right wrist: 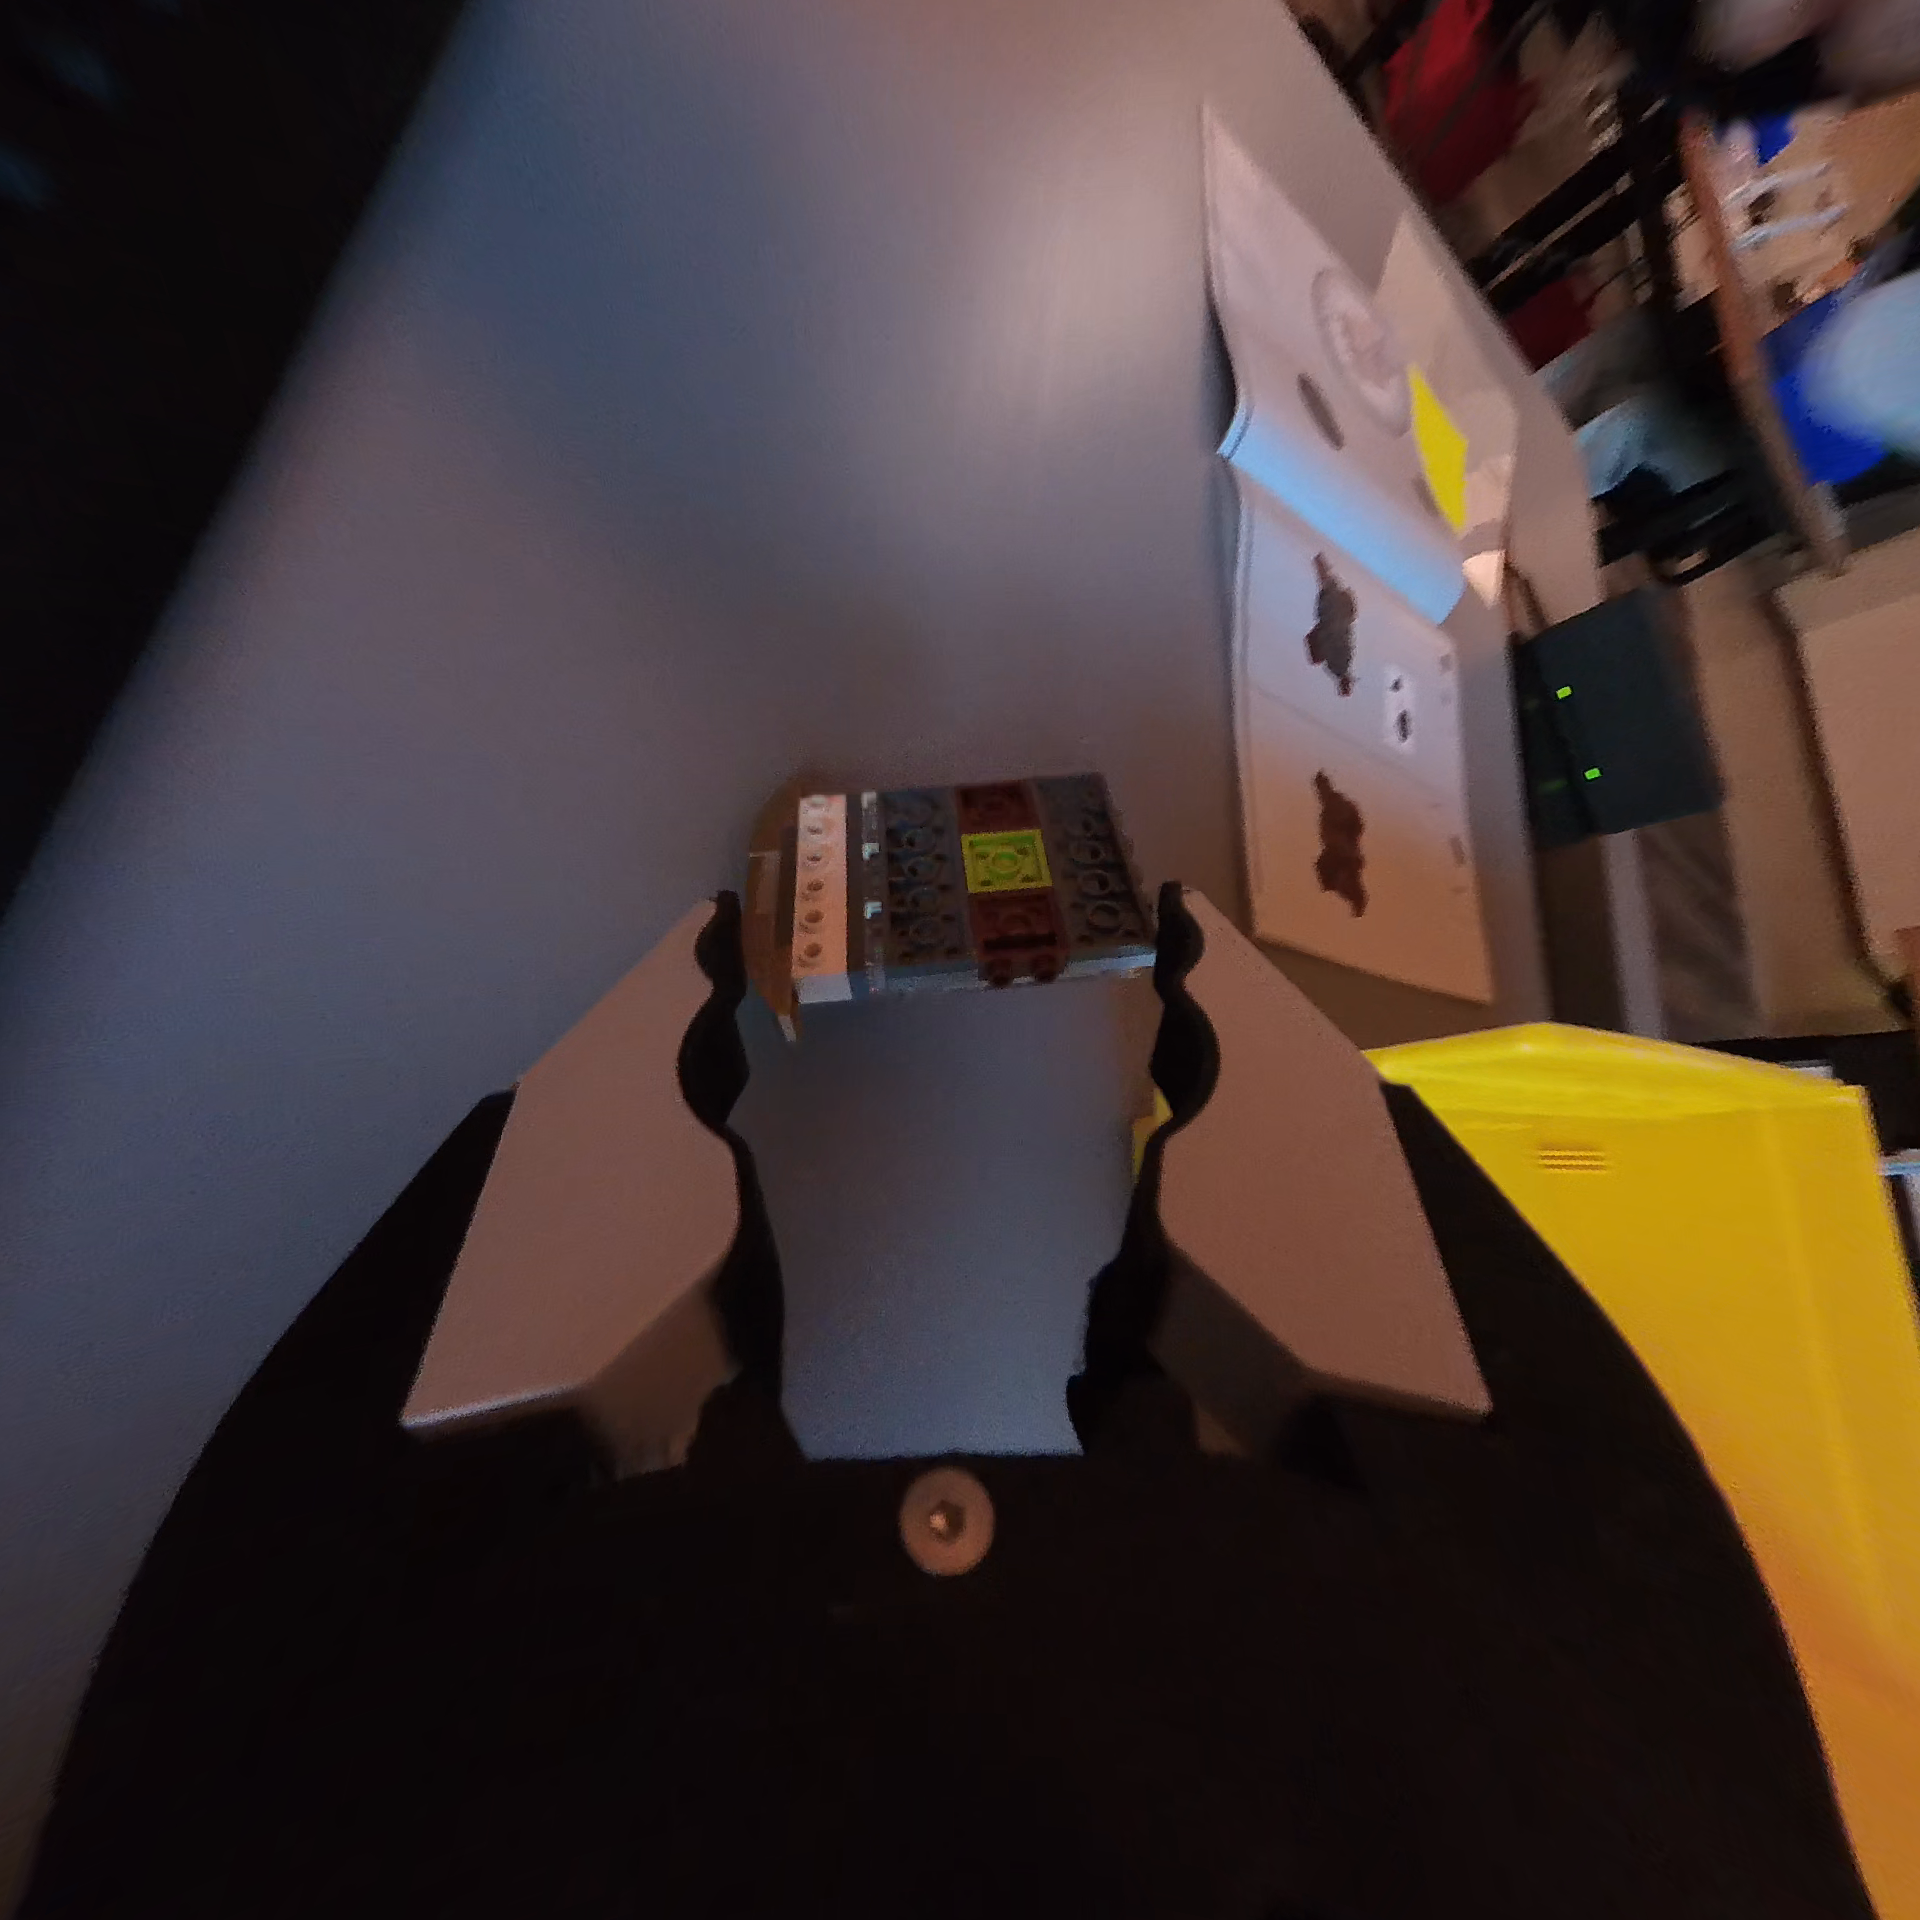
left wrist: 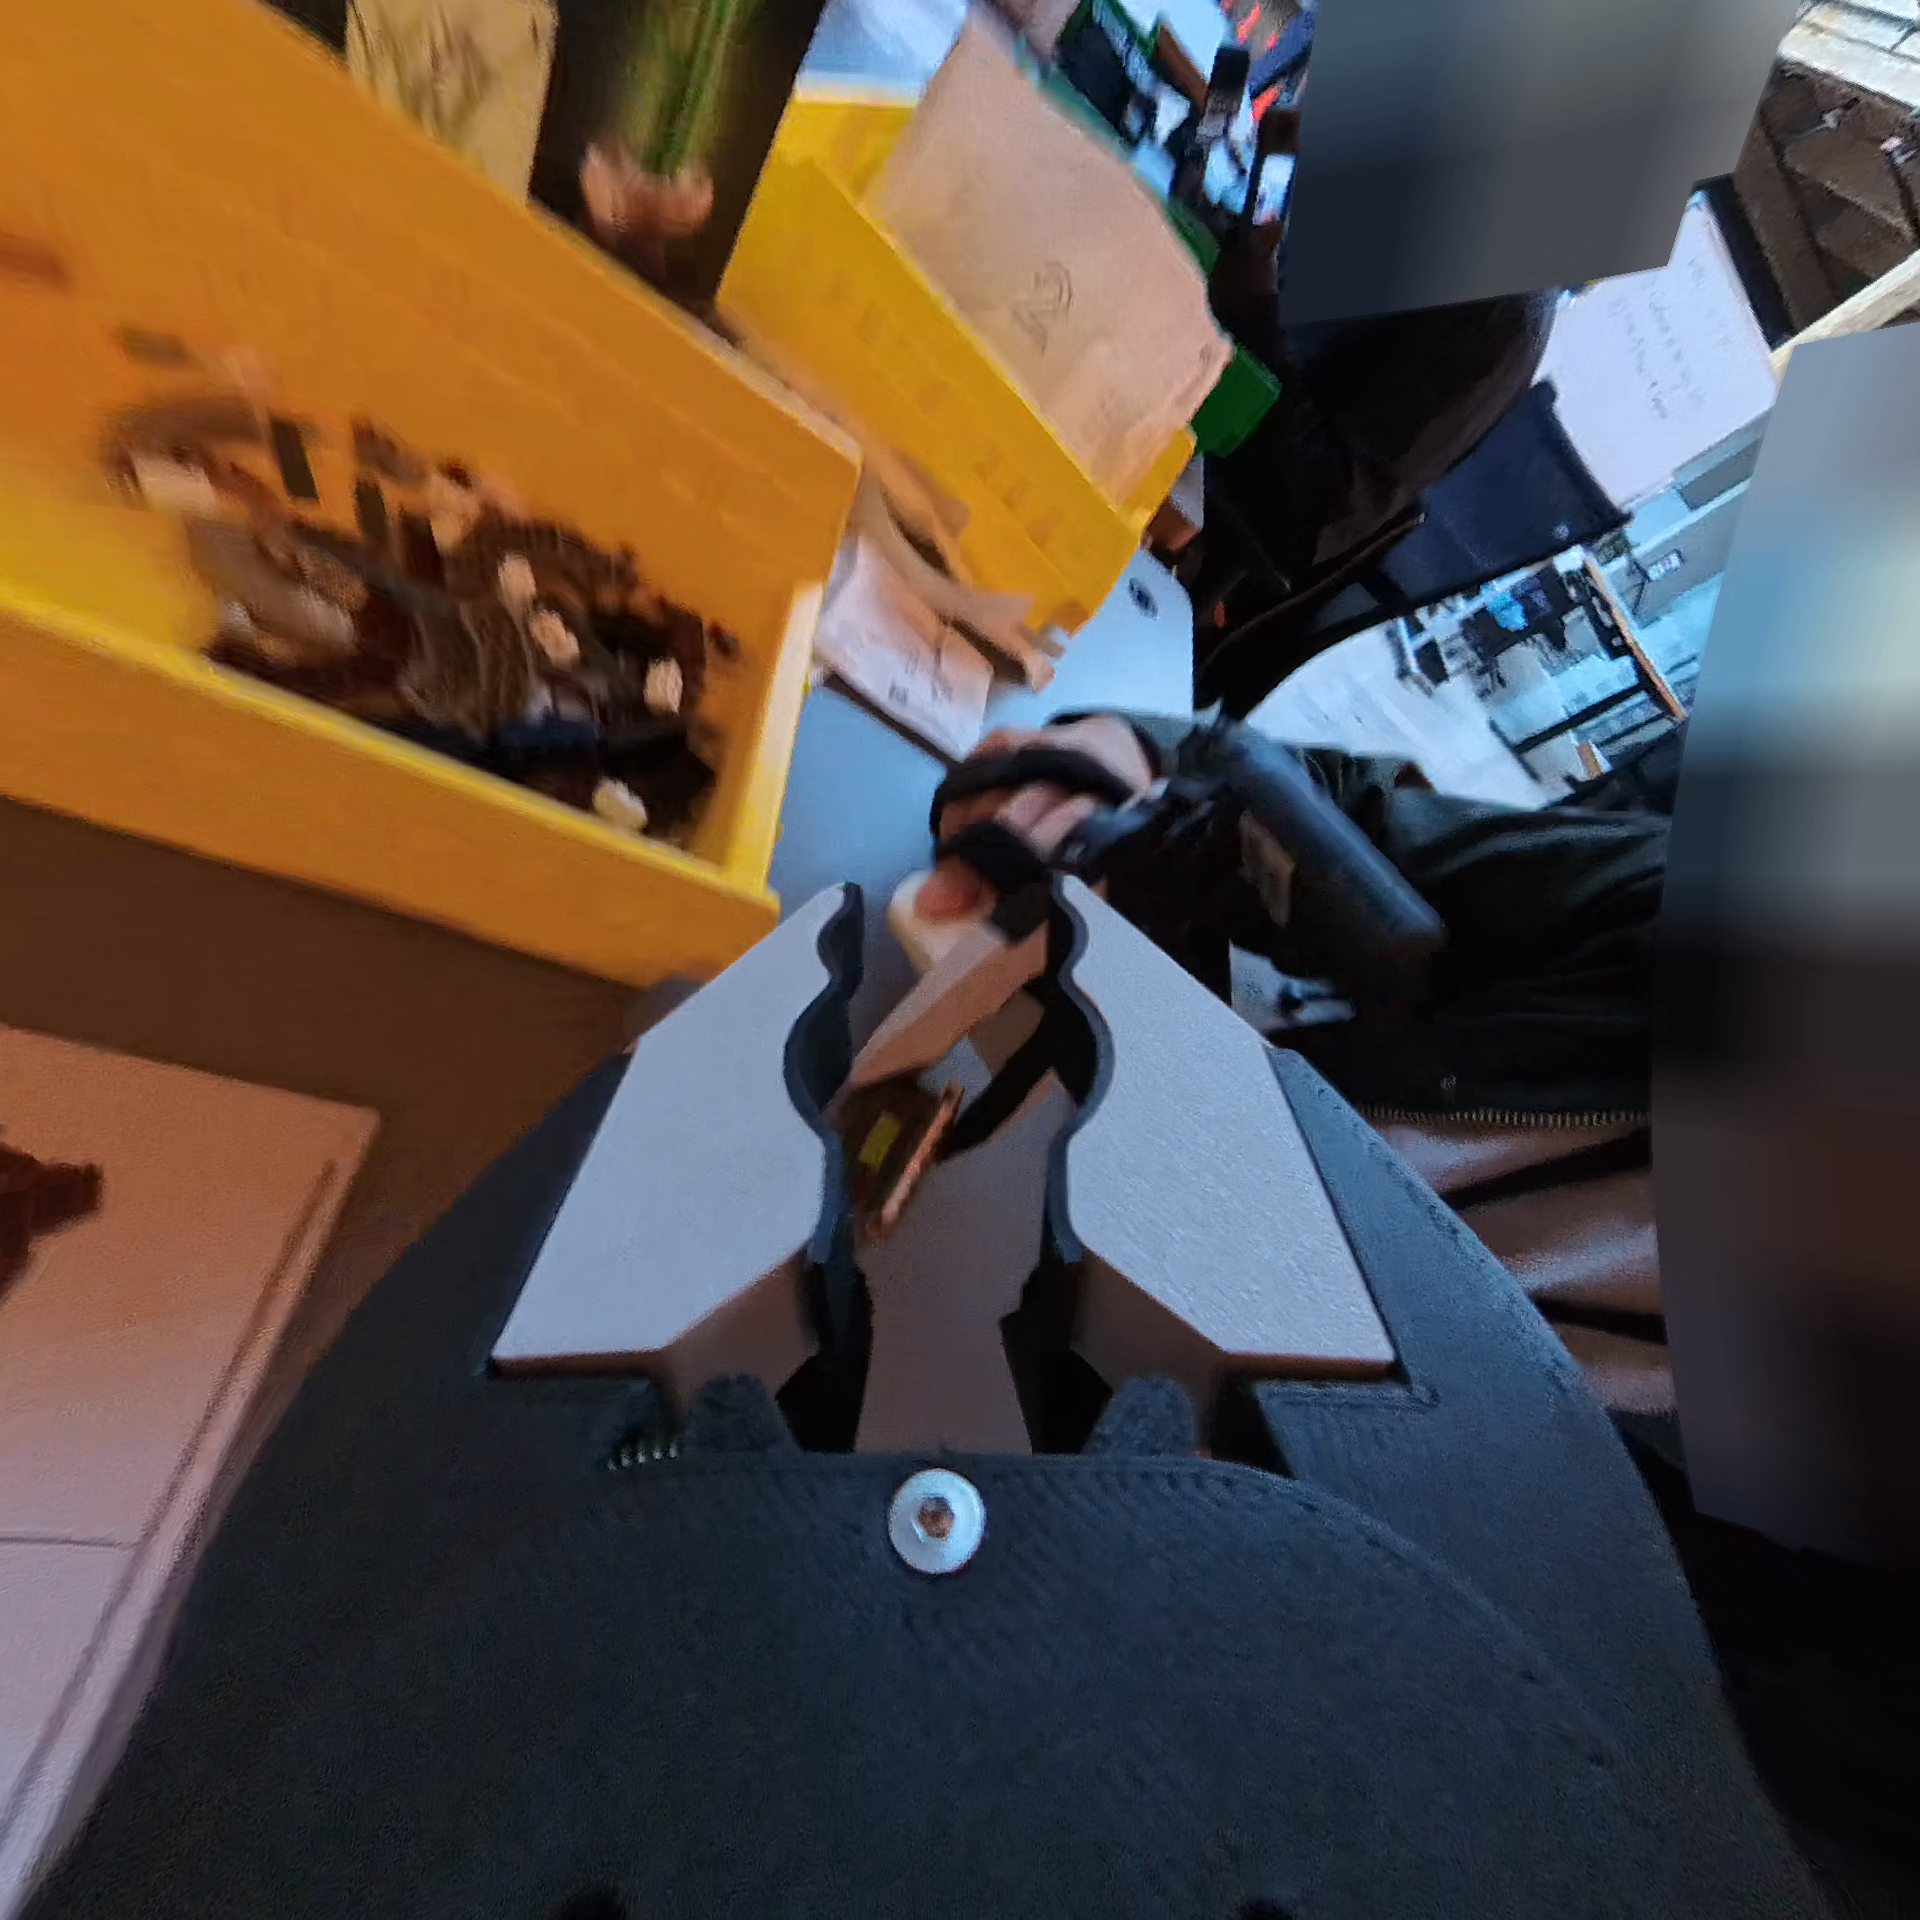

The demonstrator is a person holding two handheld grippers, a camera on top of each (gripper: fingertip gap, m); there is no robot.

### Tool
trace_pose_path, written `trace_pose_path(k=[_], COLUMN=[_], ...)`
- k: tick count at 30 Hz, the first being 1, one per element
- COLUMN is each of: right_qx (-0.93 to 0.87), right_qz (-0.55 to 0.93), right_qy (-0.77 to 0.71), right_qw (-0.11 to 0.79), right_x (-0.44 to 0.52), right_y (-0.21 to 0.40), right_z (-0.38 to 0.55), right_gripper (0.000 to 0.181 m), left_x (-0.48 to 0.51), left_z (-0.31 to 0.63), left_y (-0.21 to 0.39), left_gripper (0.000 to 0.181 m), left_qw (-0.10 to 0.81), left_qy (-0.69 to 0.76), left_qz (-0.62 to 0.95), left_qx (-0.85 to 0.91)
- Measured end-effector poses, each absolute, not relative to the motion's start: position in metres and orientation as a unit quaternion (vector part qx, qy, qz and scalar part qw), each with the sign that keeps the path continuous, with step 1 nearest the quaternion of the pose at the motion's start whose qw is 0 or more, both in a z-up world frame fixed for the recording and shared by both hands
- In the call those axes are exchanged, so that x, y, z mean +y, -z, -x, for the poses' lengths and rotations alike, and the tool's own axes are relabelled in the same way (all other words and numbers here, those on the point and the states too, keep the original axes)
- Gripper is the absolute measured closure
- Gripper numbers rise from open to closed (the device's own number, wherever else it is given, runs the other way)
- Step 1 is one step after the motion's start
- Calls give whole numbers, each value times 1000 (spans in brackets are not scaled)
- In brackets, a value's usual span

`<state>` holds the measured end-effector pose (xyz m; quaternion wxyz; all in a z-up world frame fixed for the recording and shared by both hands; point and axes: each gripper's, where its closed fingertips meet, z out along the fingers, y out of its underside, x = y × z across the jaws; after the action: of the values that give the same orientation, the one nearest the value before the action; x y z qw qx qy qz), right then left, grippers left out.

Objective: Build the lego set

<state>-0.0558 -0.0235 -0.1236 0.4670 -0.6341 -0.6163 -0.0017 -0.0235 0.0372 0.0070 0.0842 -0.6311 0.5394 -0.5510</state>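
Right tool (right wrist: 948, 940) grips a flat studded lego assembly (right wrist: 951, 883); left tool (left wrist: 956, 935) gapes, scalloped pads bare.

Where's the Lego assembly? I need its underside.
Right wrist view, centre: the Lego assembly sits between the right tongs' fingertips, underside showing, instruction booklet to its right.

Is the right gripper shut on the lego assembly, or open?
Shut on it: the right gripper has the flat lego assembly spanning between its fingers, off the grey table.
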Motion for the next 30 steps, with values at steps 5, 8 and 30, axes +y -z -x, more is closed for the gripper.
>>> trace_pose_path(k=[5,8,30], right_qx=[-620,-637,-180], right_qz=[619,600,650], right_qy=[13,25,-481], right_qw=[481,483,561], right_x=[-24,-29,6], right_y=[115,114,6], right_z=[58,62,1], right_gripper=[104,104,146], left_x=[22,2,-8], left_z=[41,45,17], left_y=[73,87,23], left_gripper=[119,111,172], left_qw=[53,19,206], left_qy=[531,580,681], left_qz=[655,612,532], left_qx=[535,538,459])
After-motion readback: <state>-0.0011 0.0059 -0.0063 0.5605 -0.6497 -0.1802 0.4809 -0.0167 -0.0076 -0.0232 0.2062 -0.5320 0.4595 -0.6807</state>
